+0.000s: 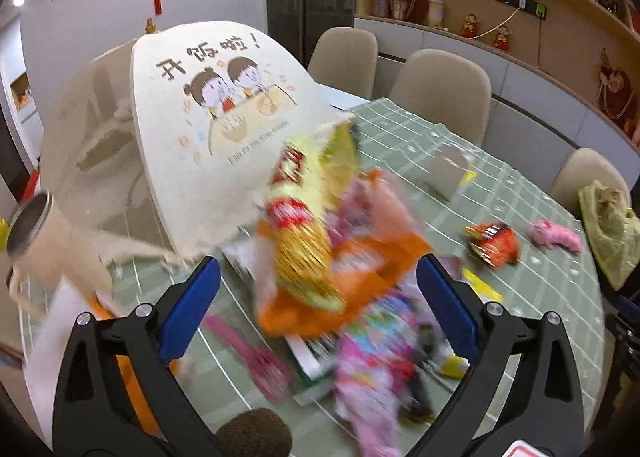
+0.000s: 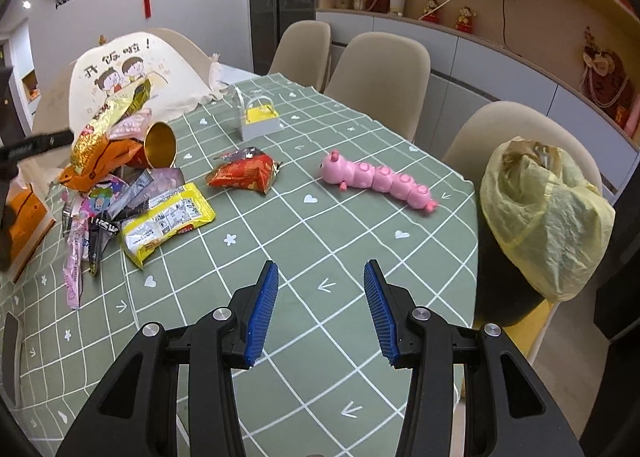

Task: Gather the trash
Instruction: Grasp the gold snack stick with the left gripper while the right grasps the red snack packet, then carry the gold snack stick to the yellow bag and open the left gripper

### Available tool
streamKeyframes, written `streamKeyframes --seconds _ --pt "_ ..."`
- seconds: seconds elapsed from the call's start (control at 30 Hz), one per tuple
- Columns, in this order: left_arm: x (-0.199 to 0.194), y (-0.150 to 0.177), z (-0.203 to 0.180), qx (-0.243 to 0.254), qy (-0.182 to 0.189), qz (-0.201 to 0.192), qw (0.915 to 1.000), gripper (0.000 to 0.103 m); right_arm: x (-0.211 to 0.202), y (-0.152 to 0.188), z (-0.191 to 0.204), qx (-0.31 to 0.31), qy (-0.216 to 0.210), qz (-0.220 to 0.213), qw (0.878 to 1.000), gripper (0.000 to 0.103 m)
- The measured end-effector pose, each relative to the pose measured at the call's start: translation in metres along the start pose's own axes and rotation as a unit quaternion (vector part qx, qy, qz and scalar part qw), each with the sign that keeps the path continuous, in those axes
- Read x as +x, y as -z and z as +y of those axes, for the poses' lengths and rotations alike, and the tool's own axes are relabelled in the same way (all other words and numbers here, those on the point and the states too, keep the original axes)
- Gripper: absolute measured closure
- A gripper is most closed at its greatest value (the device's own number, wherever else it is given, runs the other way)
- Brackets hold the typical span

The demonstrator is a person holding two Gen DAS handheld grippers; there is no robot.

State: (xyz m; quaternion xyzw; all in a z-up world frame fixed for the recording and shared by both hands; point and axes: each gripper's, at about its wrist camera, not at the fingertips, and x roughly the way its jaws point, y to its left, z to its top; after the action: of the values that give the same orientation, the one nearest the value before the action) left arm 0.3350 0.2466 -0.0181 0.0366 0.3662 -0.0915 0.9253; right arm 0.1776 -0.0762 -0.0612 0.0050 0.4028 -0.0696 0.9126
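At the left end of the table point(image 2: 304, 225), under its green checked cloth, a heap of snack wrappers point(image 2: 104, 161) lies piled against a cream cloth bag point(image 2: 168, 69) with a cartoon print, with a gold-lined paper cup point(image 2: 158, 145) tipped over among them. The left gripper point(image 1: 320, 305) hangs over that heap with its jaws spread wide; the wrappers between the blue pads are blurred, and nothing looks pinched, as far as I can tell. A yellow noodle packet point(image 2: 168, 221) lies flat just beside the pile. Further along sits a crumpled red wrapper point(image 2: 244, 173), alone, then a pink caterpillar toy point(image 2: 380, 177), which is hardly rubbish. The right gripper point(image 2: 320, 313) hovers over bare cloth, open about halfway and holding nothing. At the far right, off the table's edge, stands a bin lined with a yellow bag point(image 2: 540, 213); what is inside I cannot make out. I would judge the collecting barely begun: nearly every wrapper is yet to be binned.
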Motion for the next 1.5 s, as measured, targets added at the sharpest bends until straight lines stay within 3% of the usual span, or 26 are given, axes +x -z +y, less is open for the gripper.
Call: streamKeyframes --seconds 0.13,0.27,0.33,0.4,0.43,0.67,0.83,0.97,1.13,1.23,1.4,1.47,1.5 --pt "0.028 -0.015 0.022 -0.025 0.036 0.016 0.9989 0.021 0.004 -0.006 0.003 -0.018 0.022 -0.004 1.000 0.061" --pt "0.045 -0.016 0.032 -0.057 0.034 0.020 0.9976 0.029 0.011 -0.012 0.002 -0.029 0.031 0.001 0.999 0.061" --pt "0.055 -0.018 0.037 -0.079 0.038 0.034 0.9955 0.039 0.017 -0.016 0.005 -0.031 0.036 0.004 0.999 0.061" --pt "0.062 -0.019 0.041 -0.102 0.058 0.050 0.9918 0.069 0.023 -0.020 0.008 -0.035 0.036 0.005 0.999 0.061" --pt "0.062 -0.020 0.040 -0.108 0.069 0.055 0.9902 0.074 0.025 -0.021 0.011 -0.037 0.034 0.006 0.999 0.061" --pt "0.003 -0.006 0.006 -0.114 0.131 0.039 0.9840 0.076 0.047 -0.040 0.031 -0.060 -0.037 0.014 0.997 0.061" --pt "-0.019 0.019 -0.014 -0.137 0.159 0.060 0.9758 0.076 0.077 -0.066 0.050 -0.170 -0.087 -0.008 0.982 0.061" --pt "-0.033 0.043 -0.032 -0.157 0.133 0.073 0.9758 0.076 0.119 -0.100 0.053 -0.260 -0.141 -0.010 0.955 0.061" --pt "-0.046 0.063 -0.053 -0.180 0.087 0.083 0.9762 0.076 0.176 -0.134 0.044 -0.243 -0.223 0.048 0.943 0.061" --pt "-0.054 0.072 -0.066 -0.193 0.055 0.083 0.9762 0.076 0.193 -0.130 0.045 -0.246 -0.265 0.085 0.929 0.061" --pt "-0.067 0.082 -0.078 -0.214 0.029 0.073 0.9736 0.076 0.182 -0.111 0.043 -0.241 -0.299 0.103 0.917 0.062" --pt "-0.070 0.084 -0.081 -0.215 0.028 0.073 0.9735 0.076 0.172 -0.105 0.040 -0.228 -0.304 0.112 0.918 0.086" --pt "-0.071 0.083 -0.082 -0.213 0.028 0.072 0.9740 0.076 0.166 -0.104 0.038 -0.224 -0.303 0.113 0.919 0.088"
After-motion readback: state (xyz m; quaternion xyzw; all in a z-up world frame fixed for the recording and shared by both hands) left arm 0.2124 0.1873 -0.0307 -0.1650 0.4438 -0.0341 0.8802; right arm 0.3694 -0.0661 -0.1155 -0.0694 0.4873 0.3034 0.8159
